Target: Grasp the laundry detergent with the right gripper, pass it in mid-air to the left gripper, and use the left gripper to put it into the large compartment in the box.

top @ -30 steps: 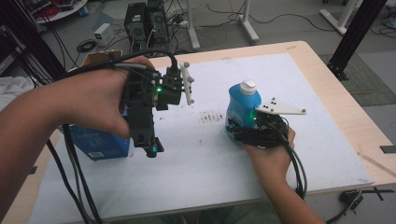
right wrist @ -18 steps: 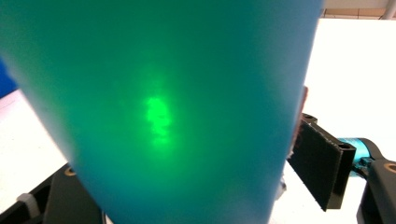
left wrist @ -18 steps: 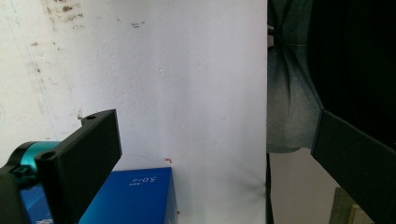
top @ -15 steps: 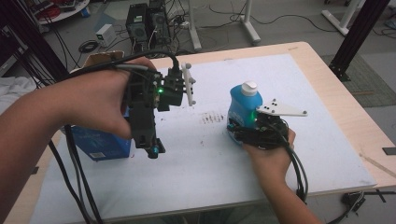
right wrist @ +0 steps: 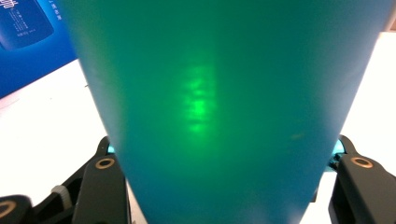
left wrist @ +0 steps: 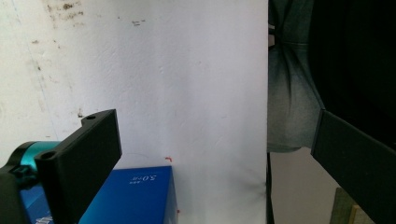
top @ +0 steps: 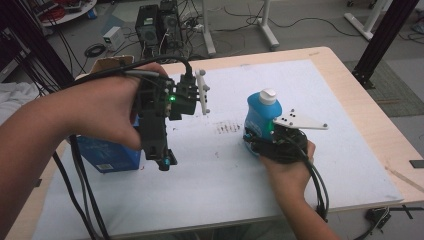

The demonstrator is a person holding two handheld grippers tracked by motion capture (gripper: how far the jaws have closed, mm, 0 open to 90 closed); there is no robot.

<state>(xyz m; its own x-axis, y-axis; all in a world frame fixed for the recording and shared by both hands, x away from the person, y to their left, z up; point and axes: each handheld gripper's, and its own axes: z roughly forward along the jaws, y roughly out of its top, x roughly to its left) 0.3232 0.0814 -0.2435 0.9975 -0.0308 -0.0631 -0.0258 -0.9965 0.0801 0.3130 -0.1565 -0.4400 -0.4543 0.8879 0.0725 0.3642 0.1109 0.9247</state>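
Even room light falls on the white mat (top: 320, 90) in the high view, bright and without glare, and only soft, faint shadows lie on it beside the blue bottle (top: 260, 112) and under the left gripper (top: 162, 162), while the floor beyond the mat sits dimmer. In the right gripper view the bottle (right wrist: 224, 93) stands so close that its surface goes soft and out of focus, with a green glow smeared across its middle and the mat either side of it washed nearly white. In the left gripper view the mat (left wrist: 187, 84) is bright and fairly sharp, the near jaws slightly soft, and the area right of the mat falls into deep darkness.
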